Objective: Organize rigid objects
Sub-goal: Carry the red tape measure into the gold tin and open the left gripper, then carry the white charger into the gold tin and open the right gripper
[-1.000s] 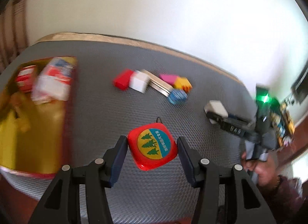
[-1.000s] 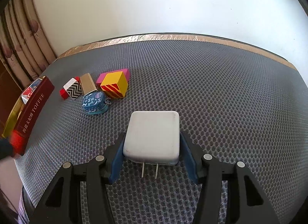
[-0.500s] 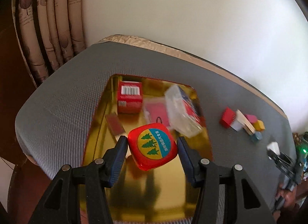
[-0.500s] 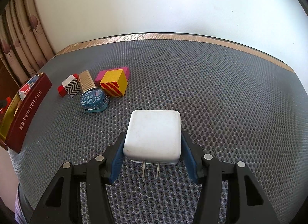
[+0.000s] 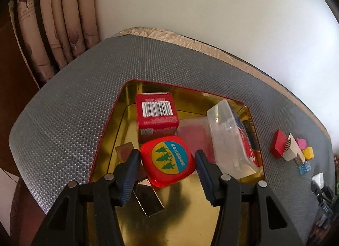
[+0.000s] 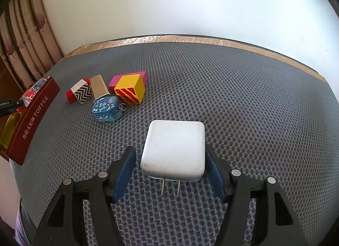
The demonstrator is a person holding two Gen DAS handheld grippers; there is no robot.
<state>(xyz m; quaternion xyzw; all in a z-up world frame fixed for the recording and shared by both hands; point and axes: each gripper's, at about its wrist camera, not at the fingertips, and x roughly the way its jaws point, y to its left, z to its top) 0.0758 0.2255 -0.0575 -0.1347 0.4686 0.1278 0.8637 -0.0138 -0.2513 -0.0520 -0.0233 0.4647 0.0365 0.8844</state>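
Observation:
My left gripper (image 5: pixel 167 161) holds a rounded red tin with a tree logo (image 5: pixel 167 161) above the gold tray with a red rim (image 5: pixel 106 127); small gaps show beside both pads. The tray holds a red barcode box (image 5: pixel 155 111) and a clear plastic case (image 5: pixel 229 140). My right gripper (image 6: pixel 170 161) has its jaws around a white plug charger (image 6: pixel 174 149) that rests on the grey mat; a gap shows on the left side. The tray's red "TOFFEE" wall (image 6: pixel 31 119) shows at the left in the right wrist view.
A cluster of small items lies on the mat: a yellow striped cube (image 6: pixel 130 91), a pink block (image 6: pixel 139 75), a blue patterned tin (image 6: pixel 106 108), a zigzag block (image 6: pixel 81 93), a tan box (image 6: pixel 98 86). Curtains (image 5: pixel 53 23) hang at the left; a white wall stands behind.
My left gripper has swung left with the red tin from over the mat to over the tray and come lower. My right gripper's jaws have widened slightly around the charger.

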